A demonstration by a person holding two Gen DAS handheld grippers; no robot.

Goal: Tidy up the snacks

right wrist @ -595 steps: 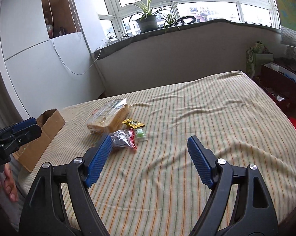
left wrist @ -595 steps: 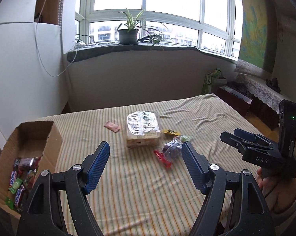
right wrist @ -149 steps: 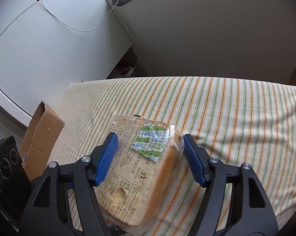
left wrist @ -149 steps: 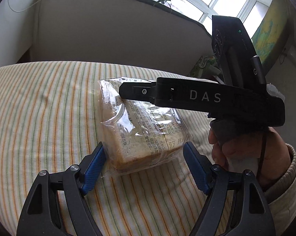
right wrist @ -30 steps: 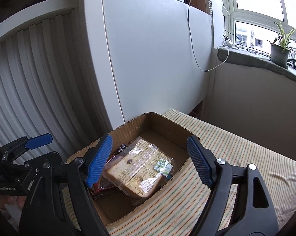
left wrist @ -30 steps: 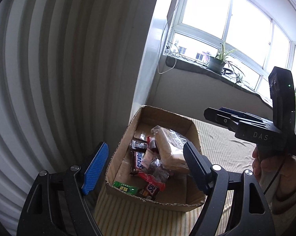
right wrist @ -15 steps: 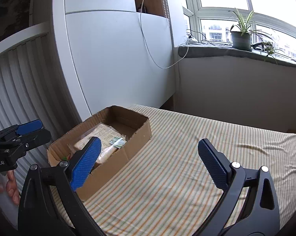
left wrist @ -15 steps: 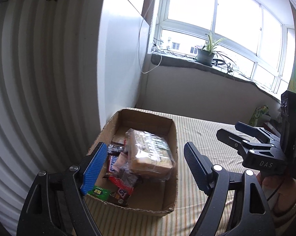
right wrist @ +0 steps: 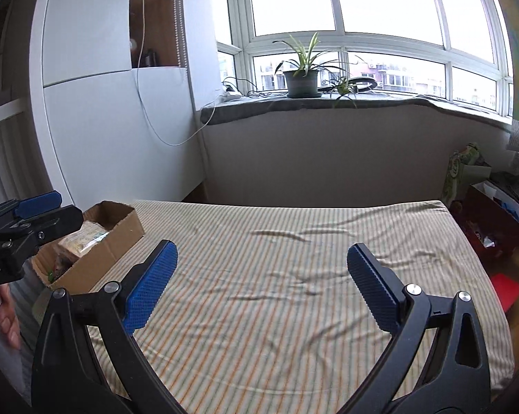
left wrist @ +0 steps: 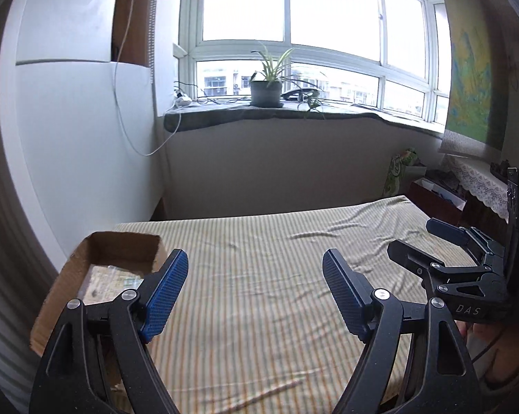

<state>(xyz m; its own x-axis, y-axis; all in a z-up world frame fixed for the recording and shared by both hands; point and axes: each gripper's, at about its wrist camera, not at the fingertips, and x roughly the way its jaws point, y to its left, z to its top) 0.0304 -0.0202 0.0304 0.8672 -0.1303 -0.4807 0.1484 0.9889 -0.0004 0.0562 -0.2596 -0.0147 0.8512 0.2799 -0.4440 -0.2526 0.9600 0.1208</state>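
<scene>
A cardboard box (left wrist: 87,252) sits at the left corner of the striped bed, and a wrapped loaf of bread (left wrist: 111,279) lies inside it. In the right wrist view the same box (right wrist: 114,245) holds the bread (right wrist: 83,238) with smaller snacks beside it. My left gripper (left wrist: 256,293) stands open over the sheet, right of the box, nothing between its blue pads. My right gripper (right wrist: 263,286) is wide open above the bare middle of the bed, holding nothing. Each gripper shows at the edge of the other's view, the right gripper (left wrist: 446,241) and the left gripper (right wrist: 35,214).
The striped bedsheet (right wrist: 294,293) is wrinkled towards the right. A white cabinet (right wrist: 97,120) stands behind the box. A potted plant (right wrist: 302,79) sits on the windowsill. Bags and a dark red box (right wrist: 490,214) crowd the floor at the right.
Both grippers have swung right, away from the box and towards the middle of the bed. The box has slid to the left edge of both views. The bread stays in the box.
</scene>
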